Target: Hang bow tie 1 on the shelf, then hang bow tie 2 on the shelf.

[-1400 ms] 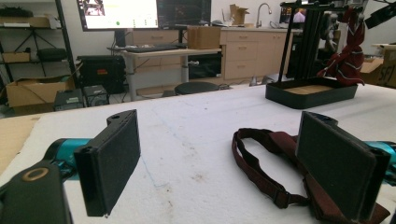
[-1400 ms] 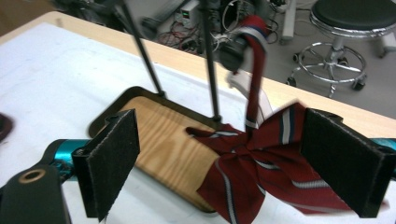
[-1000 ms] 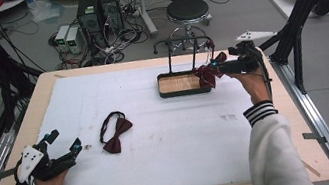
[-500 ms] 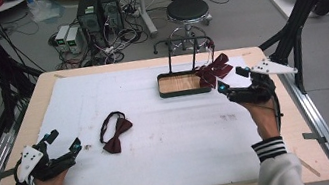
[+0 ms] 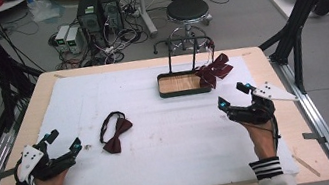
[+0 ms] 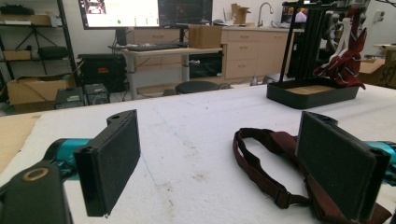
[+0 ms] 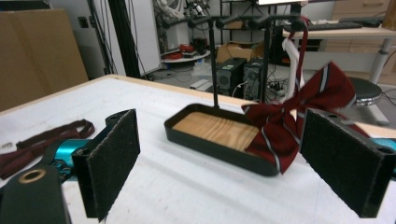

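A dark red bow tie [image 5: 114, 134] with its strap looped lies flat on the white mat, left of centre; it also lies just ahead of my left jaws [image 6: 280, 163]. A second, striped bow tie [image 5: 214, 70] hangs from a black stand [image 5: 190, 57] over a wooden-floored tray [image 5: 179, 84]; the striped bow tie [image 7: 299, 112] drapes over the tray's right rim [image 7: 219, 149]. My left gripper [image 5: 63, 142] rests open at the mat's left, short of the flat tie. My right gripper [image 5: 234, 95] is open, a little in front of the tray and the hanging tie.
The white mat [image 5: 171, 142] covers most of the wooden table [image 5: 278, 119]. Black frame struts [image 5: 302, 18] rise at the right and left. A stool [image 5: 187, 10], computers and cables stand on the floor beyond the far edge.
My right gripper has let go of the striped bow tie, left it hanging on the stand, and drawn back toward the person. The left gripper has stayed put.
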`<state>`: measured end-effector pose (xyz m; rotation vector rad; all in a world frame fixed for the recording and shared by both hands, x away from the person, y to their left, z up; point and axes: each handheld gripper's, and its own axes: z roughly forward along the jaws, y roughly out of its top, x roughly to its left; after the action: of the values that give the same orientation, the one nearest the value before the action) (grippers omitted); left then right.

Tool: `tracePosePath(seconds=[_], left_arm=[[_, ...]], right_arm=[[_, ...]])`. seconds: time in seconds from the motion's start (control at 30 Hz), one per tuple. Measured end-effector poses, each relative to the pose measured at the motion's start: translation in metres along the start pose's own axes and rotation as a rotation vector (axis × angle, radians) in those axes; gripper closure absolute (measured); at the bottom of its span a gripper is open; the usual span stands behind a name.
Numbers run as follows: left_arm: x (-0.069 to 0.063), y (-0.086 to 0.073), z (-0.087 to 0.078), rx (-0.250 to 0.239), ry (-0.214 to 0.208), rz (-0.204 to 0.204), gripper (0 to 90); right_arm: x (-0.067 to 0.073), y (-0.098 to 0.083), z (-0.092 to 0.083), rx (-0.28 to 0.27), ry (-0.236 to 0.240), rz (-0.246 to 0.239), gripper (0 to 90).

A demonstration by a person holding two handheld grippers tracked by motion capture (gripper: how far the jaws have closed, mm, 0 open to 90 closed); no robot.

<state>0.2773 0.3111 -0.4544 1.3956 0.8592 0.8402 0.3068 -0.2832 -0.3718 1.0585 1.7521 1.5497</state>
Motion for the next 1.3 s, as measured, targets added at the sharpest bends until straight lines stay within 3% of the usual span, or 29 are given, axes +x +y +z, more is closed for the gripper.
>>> tracePosePath(seconds=[0.23, 0.47, 1.0, 1.3], left_arm=[[0.000, 0.000, 0.000, -0.001, 0.001, 0.002, 14.4], [0.000, 0.000, 0.000, 0.003, 0.001, 0.004, 14.4], [0.002, 0.001, 0.001, 0.012, 0.011, -0.015, 14.4], [0.005, 0.005, 0.000, 0.024, -0.013, -0.055, 13.6]], right_arm=[[0.006, -0.024, -0.003, -0.021, -0.027, -0.028, 11.5], [0.008, -0.038, -0.001, 0.000, -0.042, -0.022, 11.5], [0.009, -0.047, -0.005, -0.005, -0.049, -0.024, 11.5], [0.009, -0.049, -0.006, -0.017, -0.044, -0.010, 11.5]])
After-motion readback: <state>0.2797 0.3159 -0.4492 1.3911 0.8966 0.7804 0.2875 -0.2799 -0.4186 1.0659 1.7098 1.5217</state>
